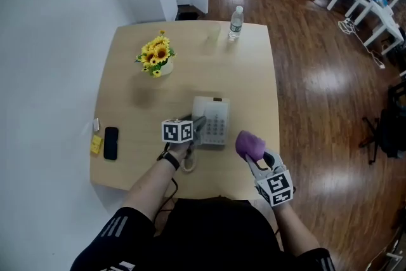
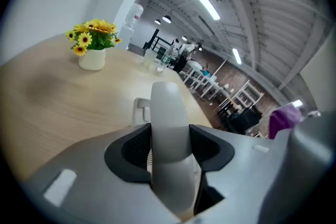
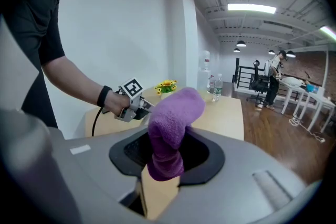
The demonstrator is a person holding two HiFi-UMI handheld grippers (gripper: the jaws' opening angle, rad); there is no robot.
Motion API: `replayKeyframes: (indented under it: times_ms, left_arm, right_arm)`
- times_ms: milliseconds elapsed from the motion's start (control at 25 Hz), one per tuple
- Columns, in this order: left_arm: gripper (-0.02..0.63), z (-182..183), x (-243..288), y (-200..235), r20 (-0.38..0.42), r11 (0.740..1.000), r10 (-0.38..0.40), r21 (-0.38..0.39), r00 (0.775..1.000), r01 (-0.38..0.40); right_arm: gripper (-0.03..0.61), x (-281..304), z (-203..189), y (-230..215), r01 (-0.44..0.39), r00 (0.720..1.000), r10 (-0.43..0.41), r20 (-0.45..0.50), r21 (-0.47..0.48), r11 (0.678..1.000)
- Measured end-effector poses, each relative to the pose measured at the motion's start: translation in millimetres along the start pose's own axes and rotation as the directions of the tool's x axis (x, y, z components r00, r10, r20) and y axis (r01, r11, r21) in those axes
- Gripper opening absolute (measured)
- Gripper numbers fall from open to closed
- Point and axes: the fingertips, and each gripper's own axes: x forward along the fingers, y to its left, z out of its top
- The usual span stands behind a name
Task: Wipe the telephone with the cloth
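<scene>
Between the jaws of the left hand-held gripper (image 1: 197,127) sits the telephone's pale handset (image 2: 167,107), clamped across its middle at the telephone's left side; whether it is off its cradle I cannot tell. Right of the telephone and apart from it, the right hand-held gripper (image 3: 167,152) is clenched on a bunched purple cloth (image 3: 170,115) that stands up past its jaws. Wiping looks not yet begun; the step in hand seems to be securing the handset. Next, the cloth must travel left and down onto the keys or the handset, while the left grip holds firm. The telephone (image 1: 216,122) is a light grey desk set with rows of keys, flat on the table (image 1: 190,41), with the sunflower pot (image 1: 156,58) beyond it to the left
</scene>
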Motion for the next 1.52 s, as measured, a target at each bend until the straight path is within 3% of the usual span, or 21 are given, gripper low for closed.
replayKeyframes:
  times_ms: [80, 120, 160, 280, 320, 400, 480, 600, 760, 880, 1000, 1200, 1280, 1440, 1520]
  left_arm:
    - [0.212, 15.2, -25.6, -25.1, 0.089, 0.987, -0.151, -0.035, 0.985, 0.154]
    - [0.212, 22.5, -41.9, -39.5, 0.133, 0.968, -0.240, -0.046, 0.962, 0.247]
    - [0.212, 29.8, -60.8, -53.9, 0.176, 0.940, -0.326, -0.046, 0.929, 0.338]
    - [0.212, 49.4, -123.5, -94.4, 0.276, 0.836, -0.528, 0.000, 0.803, 0.549]
    - [0.212, 54.3, -143.1, -105.8, 0.295, 0.807, -0.569, 0.022, 0.768, 0.589]
    - [0.212, 61.7, -178.0, -123.9, 0.320, 0.770, -0.619, 0.066, 0.718, 0.635]
    - [0.210, 66.5, -204.6, -134.8, 0.346, 0.741, -0.651, 0.097, 0.676, 0.664]
    - [0.209, 72.5, -231.7, -142.3, 0.385, 0.705, -0.681, 0.114, 0.623, 0.700]
    - [0.209, 74.5, -255.5, -140.7, 0.402, 0.688, -0.694, 0.129, 0.597, 0.714]
    - [0.209, 74.2, -271.6, -134.3, 0.415, 0.691, -0.690, 0.133, 0.593, 0.711]
    - [0.209, 73.5, -281.8, -132.5, 0.413, 0.686, -0.698, 0.149, 0.585, 0.712]
    - [0.209, 85.8, -294.5, -130.9, 0.488, 0.674, -0.687, 0.148, 0.539, 0.724]
    - [0.209, 93.4, -298.6, -128.1, 0.510, 0.674, -0.681, 0.157, 0.525, 0.722]
    - [0.209, 102.7, -307.4, -130.2, 0.516, 0.658, -0.696, 0.179, 0.499, 0.732]
    - [0.209, 105.3, -309.7, -134.8, 0.514, 0.651, -0.705, 0.194, 0.489, 0.734]
  right_arm:
    - [0.137, 2.3, 9.7, 0.0, -0.010, 1.000, 0.010, 0.016, -0.007, 1.000]
    - [0.137, 4.7, 15.8, 0.9, -0.018, 1.000, 0.018, 0.026, -0.013, 1.000]
    - [0.137, 8.2, 23.0, 2.6, -0.029, 0.999, 0.029, 0.035, -0.024, 0.999]
    - [0.137, 21.4, 54.3, 8.3, -0.064, 0.995, 0.069, 0.067, -0.071, 0.995]
    - [0.137, 25.2, 69.2, 11.0, -0.076, 0.993, 0.084, 0.084, -0.093, 0.993]
    - [0.137, 31.7, 105.4, 22.3, -0.103, 0.985, 0.122, 0.125, -0.150, 0.983]
    - [0.137, 37.1, 144.9, 43.3, -0.139, 0.970, 0.179, 0.163, -0.230, 0.963]
    - [0.137, 47.5, 192.2, 83.3, -0.188, 0.949, 0.268, 0.167, -0.383, 0.905]
    - [0.135, 61.2, 220.4, 134.8, -0.225, 0.939, 0.334, 0.086, -0.580, 0.783]
    - [0.133, 62.7, 223.6, 162.3, -0.228, 0.934, 0.353, 0.046, -0.686, 0.691]
    - [0.132, 60.6, 216.9, 178.5, -0.273, 0.919, 0.395, 0.012, -0.704, 0.656]
    - [0.132, 50.6, 171.9, 195.6, -0.389, 0.888, 0.441, -0.131, -0.726, 0.568]
    - [0.132, 46.2, 156.3, 194.7, -0.399, 0.890, 0.429, -0.153, -0.715, 0.574]
    - [0.132, 42.7, 152.0, 189.6, -0.396, 0.896, 0.422, -0.139, -0.680, 0.617]
    - [0.132, 40.5, 159.5, 194.9, -0.398, 0.893, 0.431, -0.134, -0.683, 0.613]
